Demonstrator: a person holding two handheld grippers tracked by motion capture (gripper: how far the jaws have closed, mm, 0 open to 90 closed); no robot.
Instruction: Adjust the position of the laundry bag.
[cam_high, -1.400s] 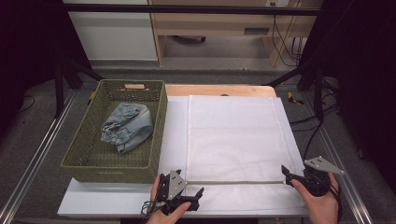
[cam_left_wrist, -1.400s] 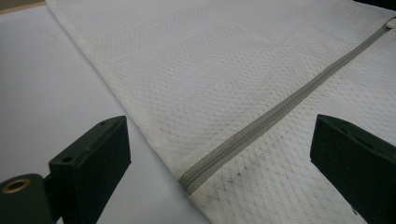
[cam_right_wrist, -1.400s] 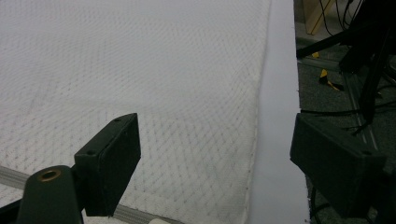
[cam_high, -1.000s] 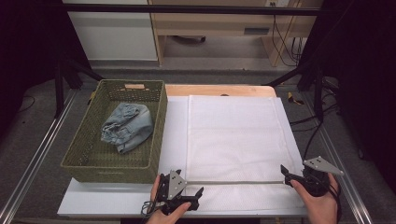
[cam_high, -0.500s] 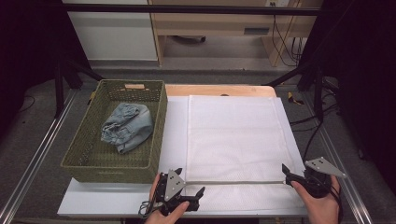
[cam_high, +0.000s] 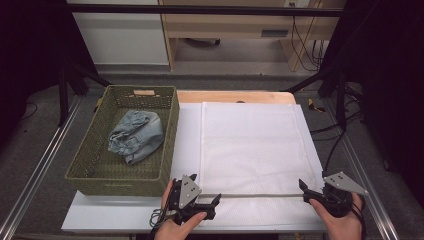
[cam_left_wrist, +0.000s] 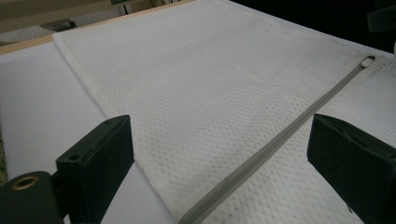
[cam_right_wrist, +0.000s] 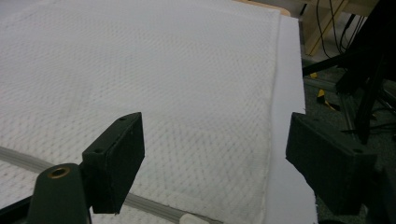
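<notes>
A white mesh bag (cam_high: 252, 150) lies flat on the table, with a grey zipper (cam_high: 260, 195) running along its near edge. My left gripper (cam_high: 215, 205) is at the zipper's left end. It stands open (cam_left_wrist: 219, 126) with the zipper (cam_left_wrist: 280, 140) passing between its jaws, untouched. My right gripper (cam_high: 305, 192) is at the zipper's right end, also open (cam_right_wrist: 215, 121) over the bag's right edge (cam_right_wrist: 273, 116). Its jaws have just been closing slightly, with the mesh between them but not pinched. The zipper pull (cam_right_wrist: 191, 218) lies near its left jaw.
A green woven basket (cam_high: 170, 135) at the left holds a crumpled denim garment (cam_high: 136, 136). The white table top (cam_high: 187, 135) shows between basket and bag. A wooden strip (cam_high: 235, 96) runs along the far edge. Cables and dark stands (cam_high: 340, 95) are at the right.
</notes>
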